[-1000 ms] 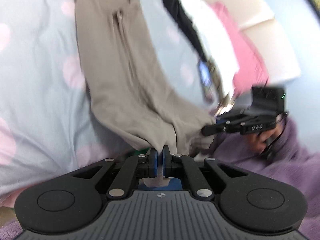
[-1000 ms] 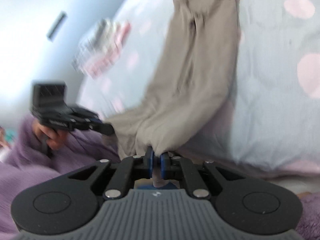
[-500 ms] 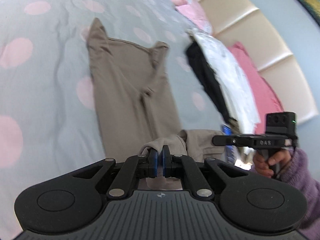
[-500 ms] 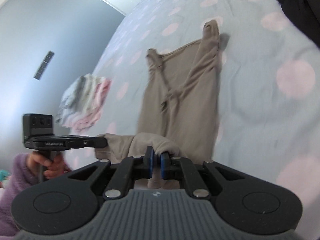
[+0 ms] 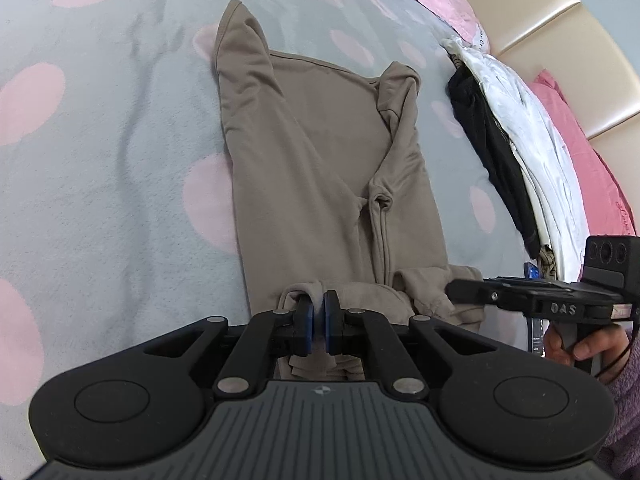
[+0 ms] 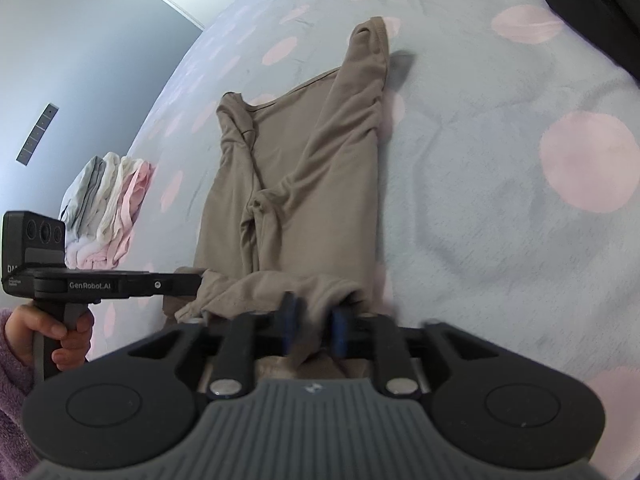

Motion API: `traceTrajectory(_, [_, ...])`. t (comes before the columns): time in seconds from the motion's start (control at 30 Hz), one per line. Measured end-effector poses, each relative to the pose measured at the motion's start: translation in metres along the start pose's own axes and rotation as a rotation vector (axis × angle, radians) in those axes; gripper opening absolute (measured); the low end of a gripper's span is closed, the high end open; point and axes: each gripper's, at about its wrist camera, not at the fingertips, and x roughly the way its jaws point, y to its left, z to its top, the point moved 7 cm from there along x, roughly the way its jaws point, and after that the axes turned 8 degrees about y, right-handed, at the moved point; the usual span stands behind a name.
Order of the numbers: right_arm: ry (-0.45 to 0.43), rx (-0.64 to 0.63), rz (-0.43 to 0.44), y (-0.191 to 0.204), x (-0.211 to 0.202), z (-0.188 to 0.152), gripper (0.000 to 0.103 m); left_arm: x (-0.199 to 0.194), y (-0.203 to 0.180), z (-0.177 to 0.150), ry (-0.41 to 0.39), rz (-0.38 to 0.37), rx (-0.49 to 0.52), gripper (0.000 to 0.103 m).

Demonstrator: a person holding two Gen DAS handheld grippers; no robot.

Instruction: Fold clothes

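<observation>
Lying flat on light-blue bedspread w/ pink dots [image 5: 100,200], long taupe knit garment [image 5: 320,168] runs straight ahead of both tools; near hem is turned over onto itself just in front of fingertips. Left tool [image 5: 319,314]: blue pads nearly together, pinching hem fold. Right tool [image 6: 314,326]: pads spread apart, cloth bunched loosely between them, slight blur. Hand w/ purple fuzzy sleeve [image 6: 52,334] grips left handle. Right of left tool: pile of black, white and pink clothes [image 5: 516,128] near cream padded headboard [image 5: 560,20]. Left of right tool: folded grey-white-pink stack [image 6: 106,204].
</observation>
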Motion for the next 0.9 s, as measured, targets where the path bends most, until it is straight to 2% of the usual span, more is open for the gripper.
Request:
traceTrajectory(0.1, [-0.038, -0.024, -0.039, 0.012, -0.011, -0.010, 0.060, -0.012, -0.013, -0.004, -0.042, 0.032, 0.024, 0.008])
traceTrajectory(0.17, [-0.085, -0.069, -0.111, 0.021, -0.020, -0.022, 0.066, -0.024, -0.027, -0.012, -0.096, 0.053, 0.078, 0.021])
traceTrajectory(0.2, [-0.105, -0.093, -0.148, 0.026, -0.024, -0.030, 0.067, -0.029, -0.031, -0.016, -0.129, 0.071, 0.094, 0.023])
traceTrajectory(0.27, [-0.135, -0.135, -0.202, 0.032, -0.028, -0.045, 0.067, -0.040, -0.041, -0.025, -0.194, 0.109, 0.128, 0.038])
traceTrajectory(0.3, [-0.150, -0.150, -0.227, 0.035, -0.029, -0.052, 0.067, -0.045, -0.046, -0.029, -0.227, 0.128, 0.145, 0.041])
traceTrajectory(0.4, [-0.180, -0.203, -0.309, 0.042, -0.031, -0.069, 0.068, -0.061, -0.060, -0.042, -0.322, 0.183, 0.195, 0.044])
traceTrajectory(0.47, [-0.201, -0.233, -0.362, 0.047, -0.031, -0.076, 0.069, -0.063, -0.071, -0.051, -0.357, 0.210, 0.223, 0.045])
traceTrajectory(0.57, [-0.237, -0.258, -0.416, 0.053, -0.032, -0.083, 0.070, -0.055, -0.085, -0.066, -0.361, 0.268, 0.266, 0.045])
traceTrajectory(0.63, [-0.244, -0.272, -0.413, 0.057, -0.033, -0.085, 0.070, -0.048, -0.091, -0.077, -0.356, 0.300, 0.281, 0.045])
traceTrajectory(0.67, [-0.243, -0.279, -0.409, 0.059, -0.033, -0.086, 0.069, -0.043, -0.092, -0.082, -0.349, 0.304, 0.278, 0.044])
traceTrajectory(0.7, [-0.238, -0.284, -0.410, 0.060, -0.032, -0.087, 0.063, -0.038, -0.093, -0.086, -0.340, 0.305, 0.275, 0.044])
traceTrajectory(0.73, [-0.236, -0.290, -0.419, 0.062, -0.031, -0.089, 0.056, -0.033, -0.094, -0.090, -0.333, 0.312, 0.272, 0.040])
traceTrajectory(0.8, [-0.227, -0.312, -0.451, 0.063, -0.026, -0.091, 0.024, -0.023, -0.094, -0.097, -0.313, 0.323, 0.280, 0.033])
traceTrajectory(0.83, [-0.215, -0.323, -0.467, 0.063, -0.022, -0.093, 0.020, -0.019, -0.094, -0.100, -0.303, 0.326, 0.283, 0.032])
traceTrajectory(0.9, [-0.190, -0.329, -0.459, 0.063, -0.014, -0.095, 0.019, -0.011, -0.090, -0.099, -0.286, 0.330, 0.275, 0.028])
